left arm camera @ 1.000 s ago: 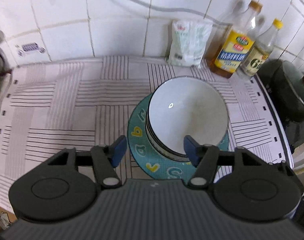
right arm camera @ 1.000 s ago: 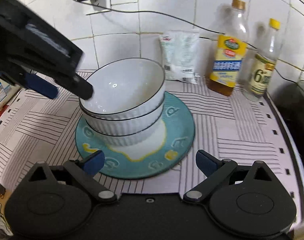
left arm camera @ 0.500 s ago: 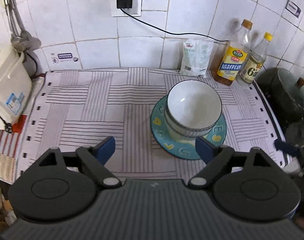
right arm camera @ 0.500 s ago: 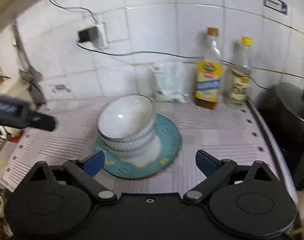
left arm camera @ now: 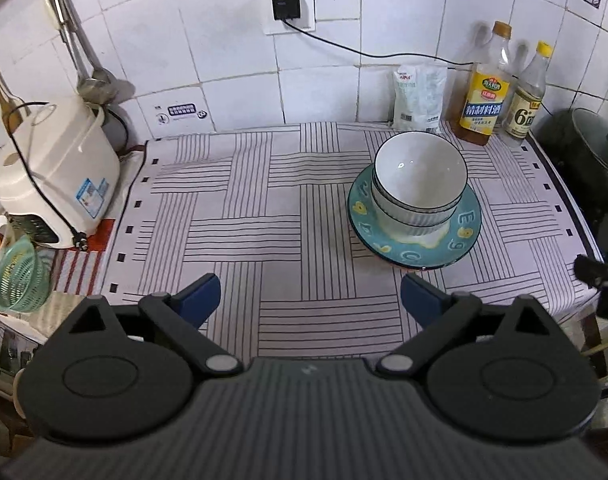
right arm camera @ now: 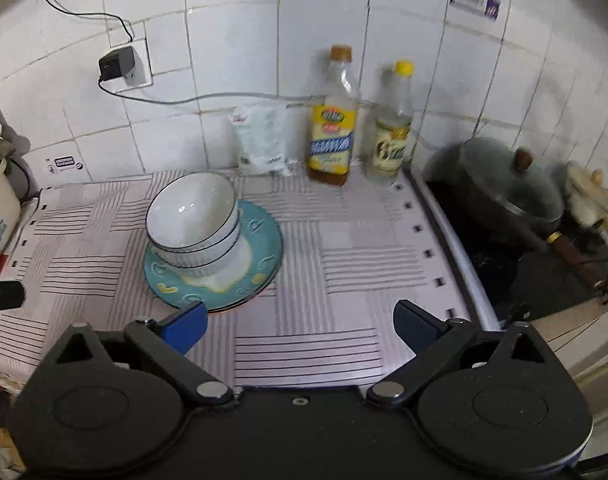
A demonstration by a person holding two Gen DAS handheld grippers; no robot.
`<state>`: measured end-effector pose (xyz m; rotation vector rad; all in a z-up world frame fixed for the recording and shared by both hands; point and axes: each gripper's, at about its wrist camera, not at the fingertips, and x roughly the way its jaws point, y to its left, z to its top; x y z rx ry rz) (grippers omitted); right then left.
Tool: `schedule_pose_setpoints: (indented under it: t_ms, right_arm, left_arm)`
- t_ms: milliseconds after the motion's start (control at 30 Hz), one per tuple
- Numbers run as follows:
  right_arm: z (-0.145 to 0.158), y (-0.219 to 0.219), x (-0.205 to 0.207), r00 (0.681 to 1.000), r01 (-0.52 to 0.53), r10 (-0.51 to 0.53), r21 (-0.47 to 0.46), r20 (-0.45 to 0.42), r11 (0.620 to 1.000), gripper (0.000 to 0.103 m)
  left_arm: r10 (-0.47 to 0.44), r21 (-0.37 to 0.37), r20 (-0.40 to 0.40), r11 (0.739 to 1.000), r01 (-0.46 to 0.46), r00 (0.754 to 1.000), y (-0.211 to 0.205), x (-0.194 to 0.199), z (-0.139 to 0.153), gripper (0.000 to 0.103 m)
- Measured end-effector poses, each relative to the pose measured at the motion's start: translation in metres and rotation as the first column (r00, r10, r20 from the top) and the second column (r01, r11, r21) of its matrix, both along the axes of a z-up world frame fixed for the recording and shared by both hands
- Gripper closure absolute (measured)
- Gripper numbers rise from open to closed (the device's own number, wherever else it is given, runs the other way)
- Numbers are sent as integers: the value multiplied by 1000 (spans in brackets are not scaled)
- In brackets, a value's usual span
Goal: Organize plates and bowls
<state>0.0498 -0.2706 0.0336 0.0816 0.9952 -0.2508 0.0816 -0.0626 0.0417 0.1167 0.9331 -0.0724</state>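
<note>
White ribbed bowls with dark rims (left arm camera: 419,180) are nested in a stack on teal plates with yellow and white patterns (left arm camera: 413,254), on the striped cloth. The stack also shows in the right wrist view (right arm camera: 194,220), on the plates (right arm camera: 260,256). My left gripper (left arm camera: 309,300) is open and empty, held back from the stack above the cloth's front. My right gripper (right arm camera: 300,322) is open and empty, to the right front of the stack.
Against the tiled wall stand a white bag (left arm camera: 419,96) and two bottles (left arm camera: 485,88) (left arm camera: 527,96). A dark lidded pot (right arm camera: 507,184) sits on the stove at right. A white rice cooker (left arm camera: 52,172) and green strainer (left arm camera: 20,276) are at left.
Both grippers have drawn back and up from the stacked bowls. The left gripper's jaws have opened wider. The bowls and plates stay in place.
</note>
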Motion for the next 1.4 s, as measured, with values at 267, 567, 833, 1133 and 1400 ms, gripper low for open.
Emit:
schedule_pose_setpoints:
  t_ms: [267,567,833,1133,1400]
  right_arm:
    - [16,10,-20,998,-32,34,-22,62,999,2]
    - [25,23,-34,994,-37,40,-29,99,999,2]
    - [24,44,-45,992,-63,68,-51,102,997,2]
    - [18,51,-56,988,-52,59,-52,144,997,2]
    - [7,55,-59,991,-46,51,-44,124,998,2]
  left_arm:
    - [2,3,35,1000,-2,999,2,-22,5,5]
    - [34,0,68,999,-34,997,11,-36,-7,5]
    - [57,25,149,998,-62,987,14,-53,-17,5]
    - [99,-2,165,995,-100,981,27,-62,-22,5]
    - [91,-6,174,996,-92,981,31,-67,-22,5]
